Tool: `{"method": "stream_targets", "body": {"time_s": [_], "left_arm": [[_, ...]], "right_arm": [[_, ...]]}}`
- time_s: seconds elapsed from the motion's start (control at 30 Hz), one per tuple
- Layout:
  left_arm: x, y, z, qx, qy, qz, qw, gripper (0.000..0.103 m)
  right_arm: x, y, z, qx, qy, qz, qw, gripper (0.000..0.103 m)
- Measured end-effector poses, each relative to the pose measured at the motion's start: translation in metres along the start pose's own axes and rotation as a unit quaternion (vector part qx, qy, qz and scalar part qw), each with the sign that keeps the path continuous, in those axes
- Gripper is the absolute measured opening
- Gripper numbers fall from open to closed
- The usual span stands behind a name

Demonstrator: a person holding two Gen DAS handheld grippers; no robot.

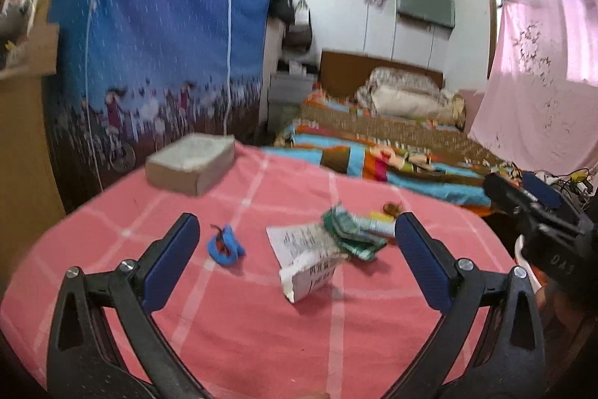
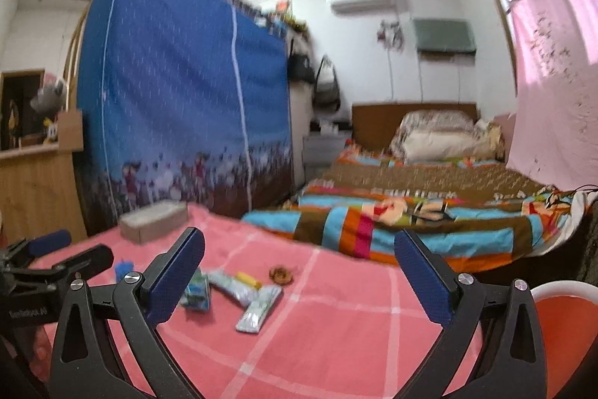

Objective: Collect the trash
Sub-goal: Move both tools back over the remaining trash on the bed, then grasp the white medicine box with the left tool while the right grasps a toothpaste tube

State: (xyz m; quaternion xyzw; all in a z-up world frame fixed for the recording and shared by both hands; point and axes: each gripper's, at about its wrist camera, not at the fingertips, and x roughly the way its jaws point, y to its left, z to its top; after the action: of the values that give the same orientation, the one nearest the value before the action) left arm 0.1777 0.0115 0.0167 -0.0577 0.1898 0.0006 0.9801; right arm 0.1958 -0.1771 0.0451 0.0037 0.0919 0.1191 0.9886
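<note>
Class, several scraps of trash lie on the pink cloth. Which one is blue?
The small blue scrap lying apart, left of the others; the white printed paper and green wrapper touch each other.

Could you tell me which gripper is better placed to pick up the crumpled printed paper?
Left: the left gripper is open with the crumpled paper lying between its fingers; the right wrist view doesn't clearly show it.

A pink checked worktop [image 1: 243,324] carries a grey box [image 1: 190,162] at upper left, a blue scrap [image 1: 224,243], crumpled paper [image 1: 304,255] and green wrappers [image 1: 351,230] mid-frame.
</note>
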Motion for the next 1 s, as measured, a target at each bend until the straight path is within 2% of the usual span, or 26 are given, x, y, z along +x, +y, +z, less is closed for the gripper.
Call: {"method": "stream_targets", "body": {"time_s": [0.17, 0.2, 0.27, 0.4, 0.53, 0.73, 0.8, 0.87, 1.0], "left_arm": [[0.020, 0.001, -0.005, -0.007, 0.065, -0.011, 0.9978, 0.098], [0.023, 0.001, -0.006, -0.009, 0.074, -0.013, 0.9971, 0.095], [0.030, 0.003, -0.008, -0.014, 0.099, -0.021, 0.9948, 0.091], [0.041, 0.004, -0.011, -0.021, 0.135, -0.033, 0.9901, 0.083], [0.046, 0.003, -0.014, -0.020, 0.154, -0.041, 0.9869, 0.074], [0.051, 0.002, -0.015, -0.017, 0.170, -0.046, 0.9842, 0.060], [0.053, 0.003, -0.016, -0.020, 0.176, -0.045, 0.9832, 0.052], [0.053, 0.004, -0.016, -0.023, 0.178, -0.043, 0.9828, 0.049], [0.051, 0.007, -0.016, -0.030, 0.175, -0.044, 0.9830, 0.042]], "right_arm": [[0.032, 0.004, -0.010, 0.002, 0.093, 0.016, 0.996, 0.083], [0.036, 0.003, -0.012, 0.007, 0.106, 0.019, 0.994, 0.081], [0.046, 0.000, -0.016, 0.018, 0.134, 0.027, 0.990, 0.069], [0.061, -0.001, -0.024, 0.033, 0.182, 0.044, 0.982, 0.057], [0.072, 0.003, -0.028, 0.039, 0.211, 0.060, 0.975, 0.054], [0.083, 0.021, -0.033, 0.007, 0.239, 0.075, 0.968, 0.054], [0.087, 0.024, -0.035, -0.002, 0.249, 0.074, 0.966, 0.053], [0.091, 0.023, -0.038, 0.000, 0.262, 0.072, 0.962, 0.042], [0.093, 0.020, -0.039, 0.009, 0.269, 0.075, 0.960, 0.032]]}}
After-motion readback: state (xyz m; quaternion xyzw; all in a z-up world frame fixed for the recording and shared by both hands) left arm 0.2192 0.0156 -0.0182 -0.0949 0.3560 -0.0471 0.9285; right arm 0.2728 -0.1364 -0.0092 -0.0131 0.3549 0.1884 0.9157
